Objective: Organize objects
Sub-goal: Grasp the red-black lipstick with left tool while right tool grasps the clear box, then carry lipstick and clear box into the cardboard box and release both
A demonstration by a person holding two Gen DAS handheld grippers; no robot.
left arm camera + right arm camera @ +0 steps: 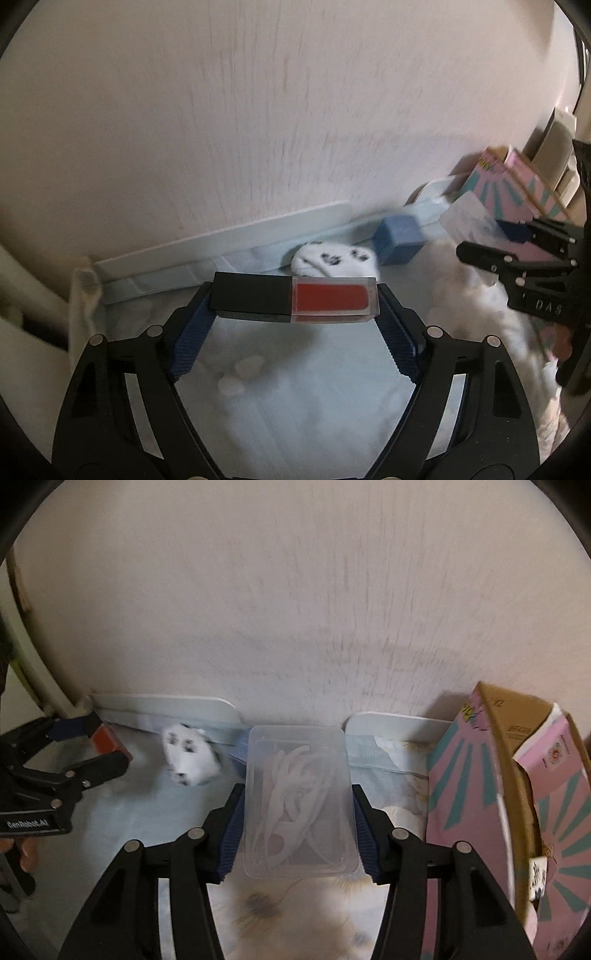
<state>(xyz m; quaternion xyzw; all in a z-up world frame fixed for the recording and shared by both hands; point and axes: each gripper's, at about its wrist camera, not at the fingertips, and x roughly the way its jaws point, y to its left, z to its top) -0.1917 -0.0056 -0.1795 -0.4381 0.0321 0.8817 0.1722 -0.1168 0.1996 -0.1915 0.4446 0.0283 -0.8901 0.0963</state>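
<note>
The lip gloss tube (295, 301), black cap and red body, lies crosswise, clamped at both ends by the left gripper (295, 306) above the pale bedding (295, 406); only the right wrist view shows the clear plastic box (300, 805) of white cords, pinched by its long sides in the right gripper (299, 812); a spotted white sock (334, 262) and a blue block (399, 240) lie by the wall; a pink cardboard box (472, 794) stands close on the right.
</note>
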